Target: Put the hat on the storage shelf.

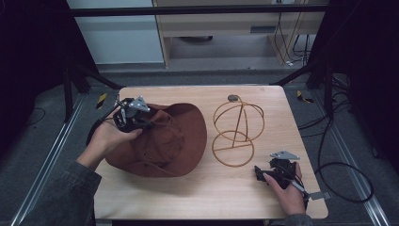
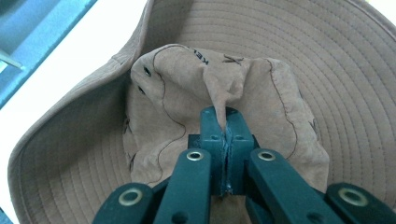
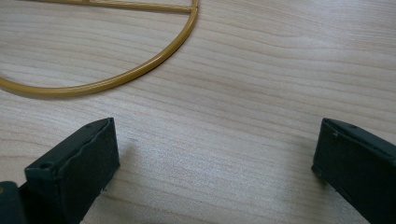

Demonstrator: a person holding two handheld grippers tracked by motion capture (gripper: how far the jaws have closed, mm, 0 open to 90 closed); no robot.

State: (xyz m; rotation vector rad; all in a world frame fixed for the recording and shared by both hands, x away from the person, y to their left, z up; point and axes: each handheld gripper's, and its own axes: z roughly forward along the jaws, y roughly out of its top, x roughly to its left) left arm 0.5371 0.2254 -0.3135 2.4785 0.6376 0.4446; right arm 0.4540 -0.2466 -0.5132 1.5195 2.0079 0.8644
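On the wooden table (image 1: pixel 197 193), left tool (image 2: pixel 226 122) pinches the brown hat's (image 1: pixel 176 136) stitched crown (right tool (image 3: pixel 215 163) spread).

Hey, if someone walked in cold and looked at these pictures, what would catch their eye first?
Probably the big brown hat on the left of the table, its crown pinched shut in the left hand-held gripper. Next, the gold wire stand standing just right of the hat. The right hand-held gripper rests open near the table's front right corner.
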